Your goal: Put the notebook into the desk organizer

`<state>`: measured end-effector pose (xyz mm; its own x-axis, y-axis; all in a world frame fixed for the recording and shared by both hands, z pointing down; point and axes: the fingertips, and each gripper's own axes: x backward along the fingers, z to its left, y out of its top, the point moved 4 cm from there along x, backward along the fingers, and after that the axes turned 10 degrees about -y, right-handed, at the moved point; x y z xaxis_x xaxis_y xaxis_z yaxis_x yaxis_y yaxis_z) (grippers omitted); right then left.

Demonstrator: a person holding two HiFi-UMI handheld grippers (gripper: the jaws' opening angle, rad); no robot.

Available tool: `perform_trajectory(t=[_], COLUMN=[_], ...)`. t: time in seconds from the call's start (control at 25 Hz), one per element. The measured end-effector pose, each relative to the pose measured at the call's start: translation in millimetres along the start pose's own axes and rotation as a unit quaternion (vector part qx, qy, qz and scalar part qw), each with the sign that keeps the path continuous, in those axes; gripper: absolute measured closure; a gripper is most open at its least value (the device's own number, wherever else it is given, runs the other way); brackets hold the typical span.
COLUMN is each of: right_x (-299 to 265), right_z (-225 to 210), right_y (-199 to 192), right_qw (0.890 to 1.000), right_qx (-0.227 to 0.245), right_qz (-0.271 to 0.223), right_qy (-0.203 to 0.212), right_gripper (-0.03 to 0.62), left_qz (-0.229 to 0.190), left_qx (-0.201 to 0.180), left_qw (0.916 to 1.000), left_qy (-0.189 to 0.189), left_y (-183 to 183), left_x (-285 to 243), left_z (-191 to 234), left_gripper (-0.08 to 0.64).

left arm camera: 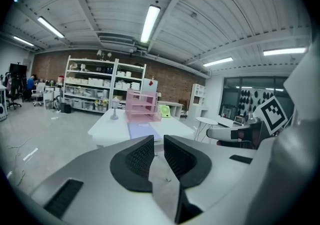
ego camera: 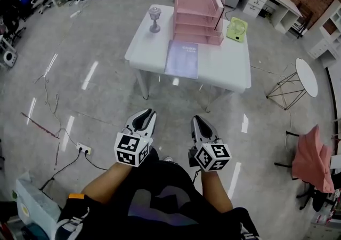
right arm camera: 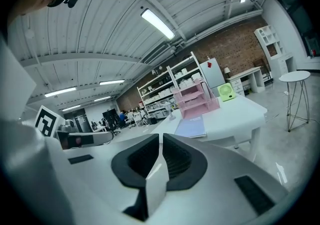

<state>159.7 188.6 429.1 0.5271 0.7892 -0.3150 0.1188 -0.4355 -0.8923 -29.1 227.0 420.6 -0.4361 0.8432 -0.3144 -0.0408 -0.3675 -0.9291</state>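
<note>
A lilac notebook (ego camera: 182,58) lies flat on the white table (ego camera: 229,68), just in front of the pink tiered desk organizer (ego camera: 197,15). Both grippers are held low over the floor, well short of the table. My left gripper (ego camera: 146,113) has a narrow gap between its pads, with nothing in it. My right gripper (ego camera: 198,121) has its pads together and is empty. In the left gripper view, the left gripper (left arm camera: 159,141) points at the notebook (left arm camera: 141,130) and organizer (left arm camera: 142,106) far ahead. The right gripper (right arm camera: 161,139) faces the notebook (right arm camera: 192,126) and organizer (right arm camera: 197,99) too.
A green mini fan (ego camera: 237,29) and a grey stemmed ornament (ego camera: 154,19) also stand on the table. A round white side table (ego camera: 306,76) and a chair with pink cloth (ego camera: 311,161) are at the right. A power strip (ego camera: 83,149) with cables lies on the floor at left.
</note>
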Motion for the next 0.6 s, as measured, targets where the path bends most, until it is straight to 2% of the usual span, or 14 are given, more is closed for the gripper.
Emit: perform_trajectory(t=[0.24,0.4,0.6], right_x=[-20,-44,-85], right_z=[-9,-19,-35], right_y=[-1,2,9], right_qw=[1.0,1.0,0.998], right_qx=[-0.008,-0.01,-0.023], right_qz=[0.011,0.019,0.04], right_qy=[-0.006,-0.02,-0.035], right_gripper=[0.573,0.57,0.511], left_qz=[0.007,0.017,0.035], left_qx=[0.019,0.05,0.077], left_qw=[0.9998,0.9982,0.9956], left_qy=[-0.008,-0.027,-0.039], left_y=[0,-4,0], left_x=[-21,-52,-93], left_z=[19,44,86], left_gripper=[0.48,0.448,0.421])
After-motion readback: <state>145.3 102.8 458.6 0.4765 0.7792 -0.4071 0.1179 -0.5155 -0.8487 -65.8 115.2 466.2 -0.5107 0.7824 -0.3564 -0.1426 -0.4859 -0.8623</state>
